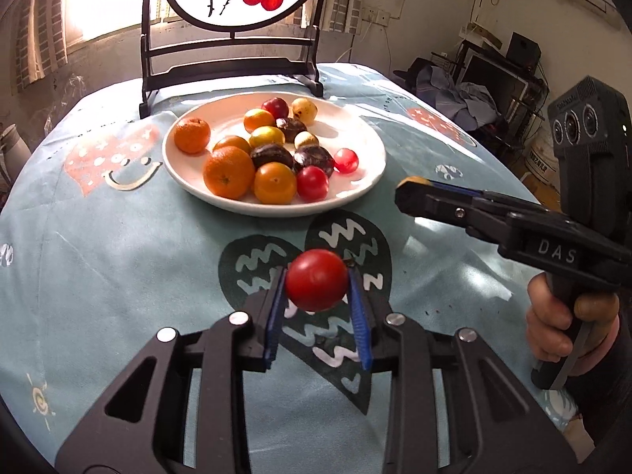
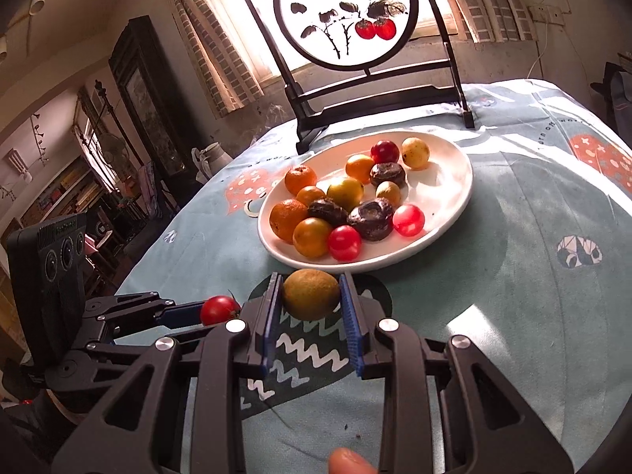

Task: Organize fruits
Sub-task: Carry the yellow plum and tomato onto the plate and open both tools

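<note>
A white plate [image 1: 355, 126] holds several fruits: oranges, red tomatoes, yellow fruits and dark ones; it also shows in the right wrist view [image 2: 446, 193]. My left gripper [image 1: 318, 280] is shut on a red tomato [image 1: 316, 279] and holds it above the tablecloth in front of the plate. My right gripper [image 2: 311, 296] is shut on a yellow-brown round fruit [image 2: 311, 294] just in front of the plate's near rim. In the left wrist view the right gripper [image 1: 410, 191] sits right of the plate, the fruit mostly hidden. The tomato also shows in the right wrist view [image 2: 219, 310].
A round table carries a light blue patterned cloth [image 1: 98, 256]. A black-framed painted screen [image 1: 233, 55] stands behind the plate. Cluttered shelves and furniture lie beyond the table edges.
</note>
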